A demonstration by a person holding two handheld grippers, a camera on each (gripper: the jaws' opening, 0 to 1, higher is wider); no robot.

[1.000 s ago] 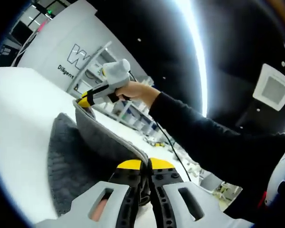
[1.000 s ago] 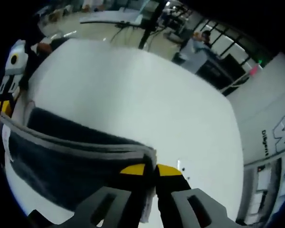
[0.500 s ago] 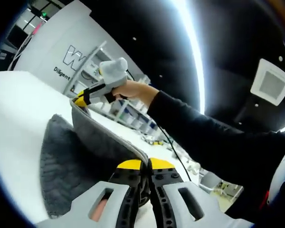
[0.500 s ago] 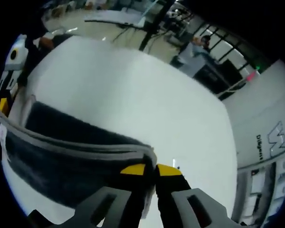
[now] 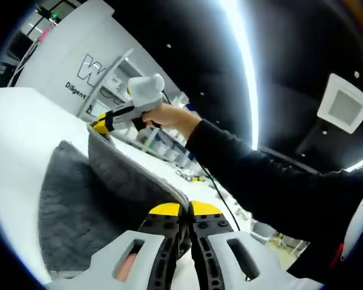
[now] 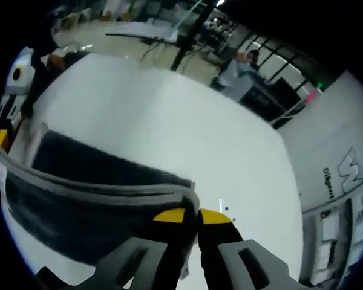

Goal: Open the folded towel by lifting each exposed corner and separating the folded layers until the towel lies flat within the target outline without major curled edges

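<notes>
While both pinch the towel [image 5: 103, 187], left gripper [image 5: 186, 209] and right gripper [image 6: 192, 215] hold its edge raised

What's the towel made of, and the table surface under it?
Towel: looks like dark grey terry or microfibre, matte, with visible nap and a paler stitched hem; it drapes limp between both grippers. Table: smooth white matte surface, probably laminate or board; can't tell which.

Lab hall, storage shelves [image 5: 118, 81], white table [image 6: 169, 139]
</notes>
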